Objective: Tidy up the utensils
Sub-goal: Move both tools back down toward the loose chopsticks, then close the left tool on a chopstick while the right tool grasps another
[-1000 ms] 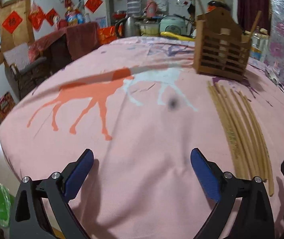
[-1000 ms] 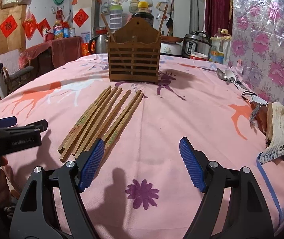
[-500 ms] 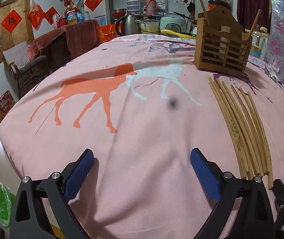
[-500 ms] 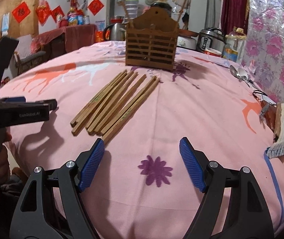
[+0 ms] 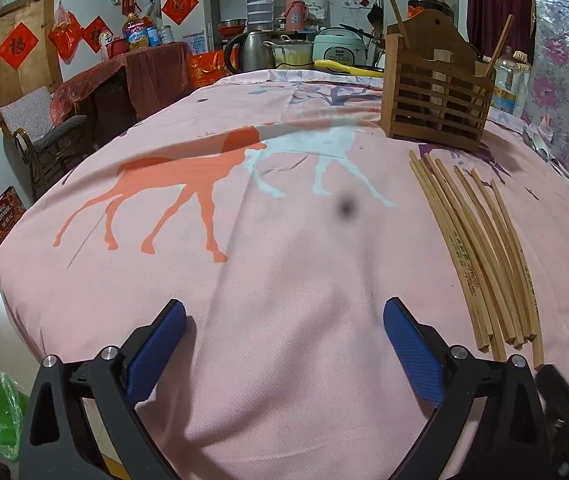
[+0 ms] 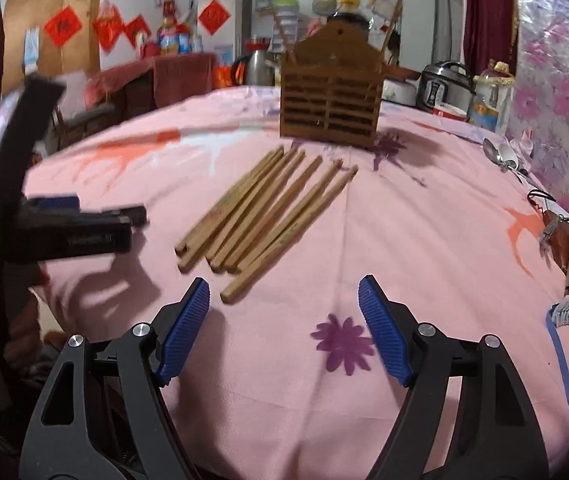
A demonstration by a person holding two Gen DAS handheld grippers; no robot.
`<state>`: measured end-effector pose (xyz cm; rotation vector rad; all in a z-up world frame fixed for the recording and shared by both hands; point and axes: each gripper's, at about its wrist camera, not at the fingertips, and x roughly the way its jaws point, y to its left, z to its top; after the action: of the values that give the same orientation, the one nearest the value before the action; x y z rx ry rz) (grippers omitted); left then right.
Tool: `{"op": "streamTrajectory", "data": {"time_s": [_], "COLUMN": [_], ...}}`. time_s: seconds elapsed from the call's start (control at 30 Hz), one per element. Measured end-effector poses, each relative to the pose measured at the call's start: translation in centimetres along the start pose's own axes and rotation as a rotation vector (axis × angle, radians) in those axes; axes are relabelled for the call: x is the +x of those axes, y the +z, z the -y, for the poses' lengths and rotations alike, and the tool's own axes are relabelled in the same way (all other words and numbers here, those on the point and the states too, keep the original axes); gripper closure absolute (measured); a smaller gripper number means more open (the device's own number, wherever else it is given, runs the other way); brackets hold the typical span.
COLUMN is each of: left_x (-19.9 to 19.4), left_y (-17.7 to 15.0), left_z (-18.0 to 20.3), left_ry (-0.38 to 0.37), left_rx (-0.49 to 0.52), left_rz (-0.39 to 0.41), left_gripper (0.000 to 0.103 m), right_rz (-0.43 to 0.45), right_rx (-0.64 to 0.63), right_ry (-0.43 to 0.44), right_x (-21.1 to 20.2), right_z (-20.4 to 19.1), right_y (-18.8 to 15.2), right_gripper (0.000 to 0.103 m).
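Desk (image 5: 284, 360) under pink horse-print cloth. Chopsticks (image 6: 268, 216): one loose bundle, flat on the cloth, tips toward the rack (image 6: 330, 108), which stood upright just beyond them with a few sticks already in it. Left tool (image 5: 284, 344): jaws wide apart, nothing between, chopsticks off to its right. Right tool (image 6: 284, 316): likewise spread and empty, just short of the bundle's near ends. Spoons (image 6: 502, 156) at the far right edge.

Black gripper (image 6: 284, 304) frames, ribbed blue jaws.
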<state>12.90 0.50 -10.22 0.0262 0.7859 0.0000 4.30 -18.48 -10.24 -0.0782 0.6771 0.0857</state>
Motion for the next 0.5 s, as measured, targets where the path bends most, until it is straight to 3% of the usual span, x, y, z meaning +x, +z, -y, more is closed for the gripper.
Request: {"op": "streamTrajectory", "data": {"time_s": [0.03,0.1,0.2,0.5], "left_x": [0.0,0.0,0.0,-1.2], "left_y": [0.0,0.0,0.0,-0.9], "left_z": [0.0,0.0,0.0,2.9], "left_ry": [0.000,-0.001,-0.005,-0.152], "left_rx": [0.001,-0.001,0.002,0.130], "left_rz": [0.000,-0.001,0.000,0.022], "left_gripper": [0.006,0.006,0.006,0.006], "right_rz": [0.001,0.006,-0.009,-0.006], "right_rx": [0.040,0.123,0.260,0.239], "right_ry": [-0.022,-0.173,-0.144,-0.109], "right_x": [0.0,0.1,0.2,0.3], "right_z": [0.8,2.9,5.5,5.0], "right_y": [0.1,0.2,0.1,0.2], "right_gripper": [0.030,0.037,0.048,0.047]}}
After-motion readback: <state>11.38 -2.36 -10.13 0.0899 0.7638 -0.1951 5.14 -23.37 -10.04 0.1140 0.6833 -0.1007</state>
